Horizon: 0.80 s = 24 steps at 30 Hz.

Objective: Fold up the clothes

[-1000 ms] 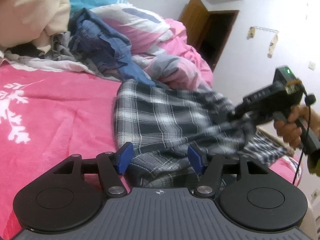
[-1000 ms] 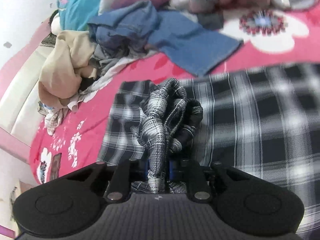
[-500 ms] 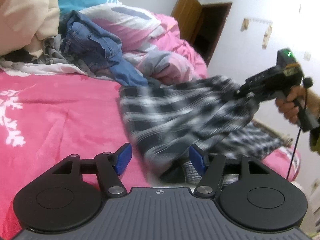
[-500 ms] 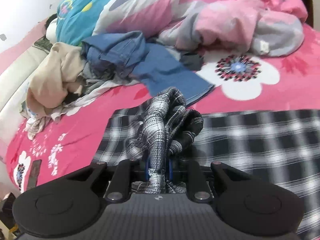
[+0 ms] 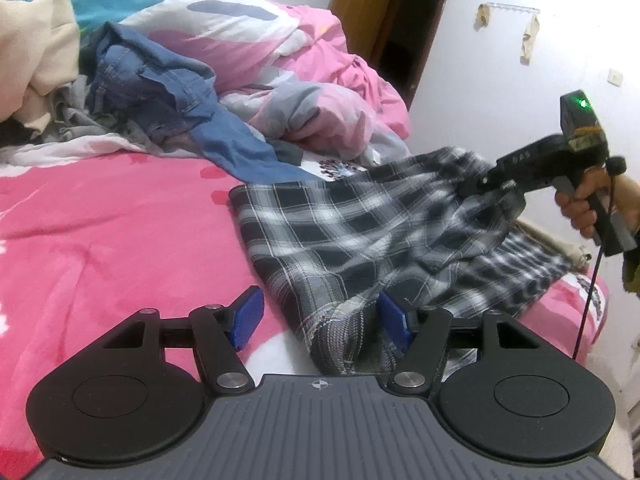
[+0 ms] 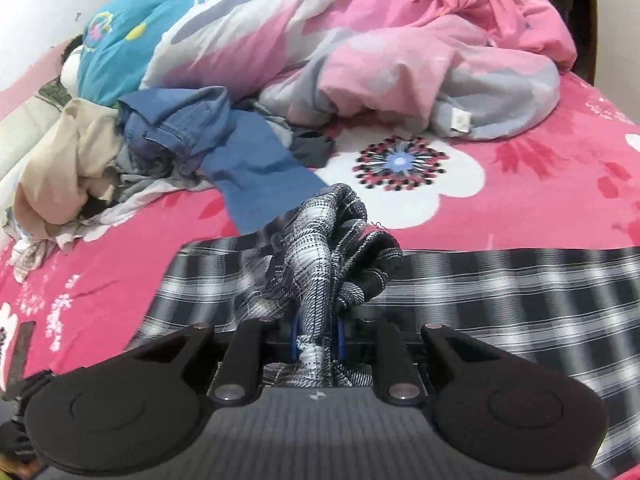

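We find the right gripper (image 6: 316, 338) clamped on a bunched edge of the plaid shirt (image 5: 360, 232), which lies on the bed (image 5: 100, 220). The left gripper (image 5: 320, 316) stands released, cloth beside one pad. We judge it light and limp; take hems or corners.

I'm in a home bedroom; bed (image 5: 100, 232) with pink floral sheet, rumpled quilt (image 6: 400, 48), clothes pile (image 6: 132, 152); wooden door (image 5: 360, 12) behind.
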Tool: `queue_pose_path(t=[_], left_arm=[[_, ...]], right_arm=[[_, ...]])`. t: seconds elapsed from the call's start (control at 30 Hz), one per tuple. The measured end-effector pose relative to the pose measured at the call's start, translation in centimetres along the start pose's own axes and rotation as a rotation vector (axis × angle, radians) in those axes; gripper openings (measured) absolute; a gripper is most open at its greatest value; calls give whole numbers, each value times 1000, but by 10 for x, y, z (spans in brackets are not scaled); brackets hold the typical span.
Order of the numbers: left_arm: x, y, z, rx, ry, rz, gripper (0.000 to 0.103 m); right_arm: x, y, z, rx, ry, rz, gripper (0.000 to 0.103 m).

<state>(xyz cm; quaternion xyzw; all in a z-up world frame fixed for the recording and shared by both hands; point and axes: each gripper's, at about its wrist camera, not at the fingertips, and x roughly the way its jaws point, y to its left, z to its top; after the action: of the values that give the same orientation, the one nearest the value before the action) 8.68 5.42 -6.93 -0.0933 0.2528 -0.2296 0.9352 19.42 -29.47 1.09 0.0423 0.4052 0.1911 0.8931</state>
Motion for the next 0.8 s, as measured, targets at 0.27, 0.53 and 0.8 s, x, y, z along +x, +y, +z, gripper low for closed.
queue_pose_path(t=[0.27, 0.53, 0.8], left_arm=[[27, -8, 11, -46, 82, 40, 64], [45, -32, 22, -25, 115, 67, 64], [73, -60, 26, 22, 182, 58, 64]], right_arm=[[16, -21, -18, -57, -20, -57, 18], [5, -66, -13, -72, -69, -87, 17], [-22, -136, -8, -53, -90, -171, 17]])
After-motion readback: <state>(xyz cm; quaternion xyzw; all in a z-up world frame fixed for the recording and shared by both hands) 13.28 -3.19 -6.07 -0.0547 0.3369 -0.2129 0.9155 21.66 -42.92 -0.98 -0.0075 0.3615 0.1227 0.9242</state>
